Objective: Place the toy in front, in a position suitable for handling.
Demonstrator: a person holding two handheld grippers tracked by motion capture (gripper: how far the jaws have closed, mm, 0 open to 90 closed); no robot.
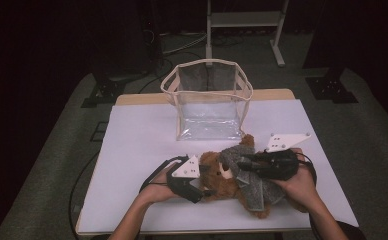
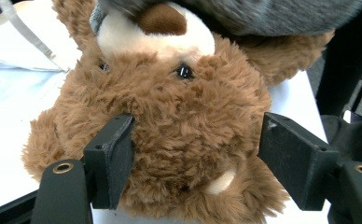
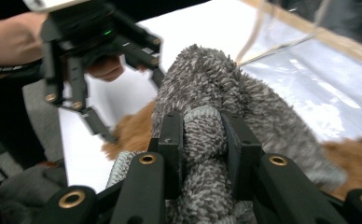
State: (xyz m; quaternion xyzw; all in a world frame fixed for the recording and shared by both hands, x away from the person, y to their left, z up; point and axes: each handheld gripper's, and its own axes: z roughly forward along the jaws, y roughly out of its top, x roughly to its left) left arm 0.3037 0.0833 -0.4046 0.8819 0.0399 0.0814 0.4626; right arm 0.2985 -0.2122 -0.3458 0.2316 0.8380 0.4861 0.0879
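A brown teddy bear (image 1: pixel 225 188) lies on the white table (image 1: pixel 142 145) with a grey knitted garment (image 1: pixel 256 189) over its body. My left gripper (image 1: pixel 208 189) reaches in from the left, and its jaws sit on both sides of the bear's head (image 2: pixel 179 116), pressing into the fur. In its own view the left gripper (image 2: pixel 195 135) shows the bear's face upside down. My right gripper (image 1: pixel 239 162) comes from the right and is shut on a bunched fold of the grey garment (image 3: pixel 202 84). That fold is squeezed between the jaws of the right gripper (image 3: pixel 202 128).
A clear plastic bag (image 1: pixel 209 100) with beige trim stands open just behind the bear, near the table's far edge. White tabletop extends to the left of the bear. Dark stands and a metal frame are on the floor beyond.
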